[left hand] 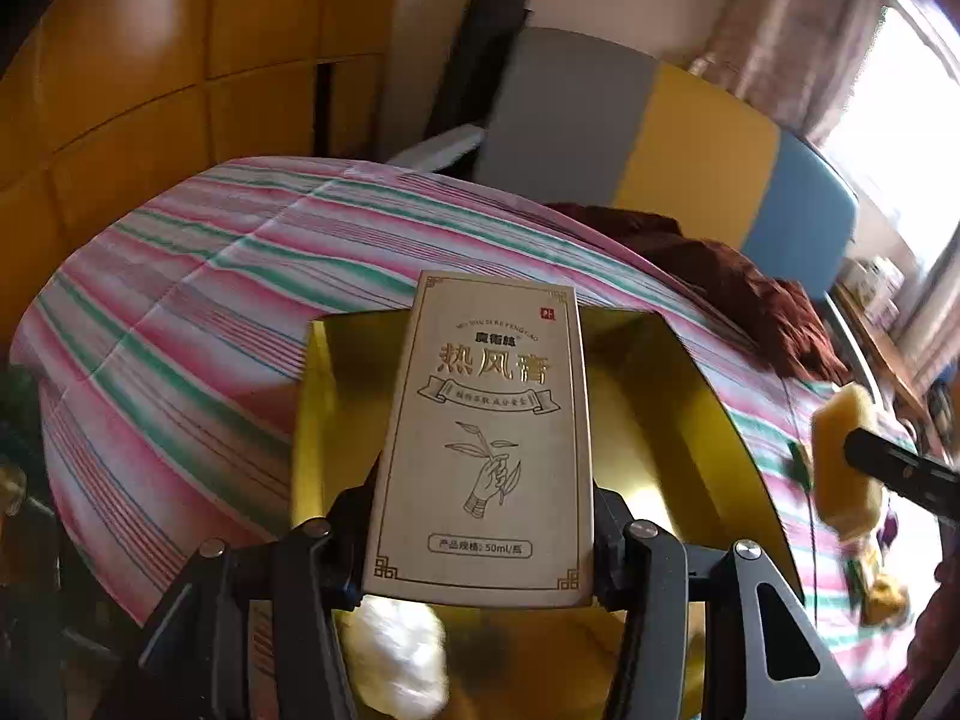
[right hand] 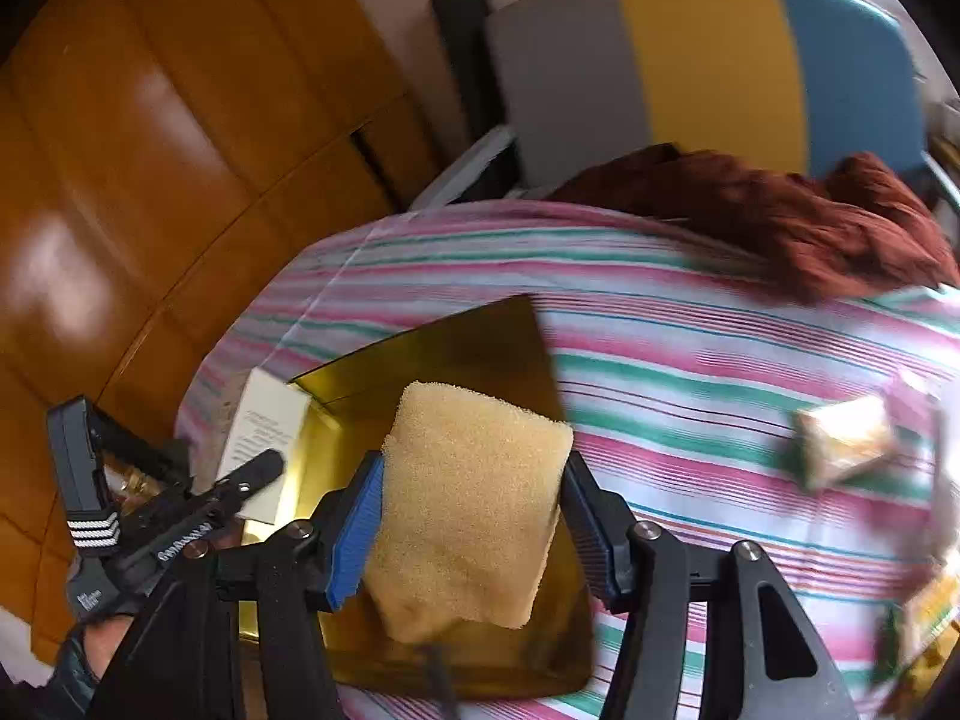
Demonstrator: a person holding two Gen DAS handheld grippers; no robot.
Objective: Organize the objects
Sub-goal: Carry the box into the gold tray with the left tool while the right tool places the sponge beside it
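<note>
My left gripper (left hand: pixel 480 534) is shut on a beige carton with gold Chinese print (left hand: pixel 486 438) and holds it upright over an open gold box (left hand: pixel 660 420). A white wrapped lump (left hand: pixel 396 654) lies in the box below the carton. My right gripper (right hand: pixel 474 516) is shut on a yellow sponge (right hand: pixel 468 504) and holds it above the gold box (right hand: pixel 456 348). The sponge (left hand: pixel 846 462) shows at the right edge of the left wrist view. The left gripper (right hand: pixel 180 516) with the carton (right hand: pixel 264 426) shows at the left of the right wrist view.
The box rests on a bed with a pink, green and white striped sheet (right hand: pixel 690 360). A dark red cloth (right hand: pixel 810 222) lies at the far side by a grey, yellow and blue headboard (right hand: pixel 690 60). A small wrapped packet (right hand: pixel 846 438) lies on the sheet to the right. Wooden cabinets (right hand: pixel 150 150) stand left.
</note>
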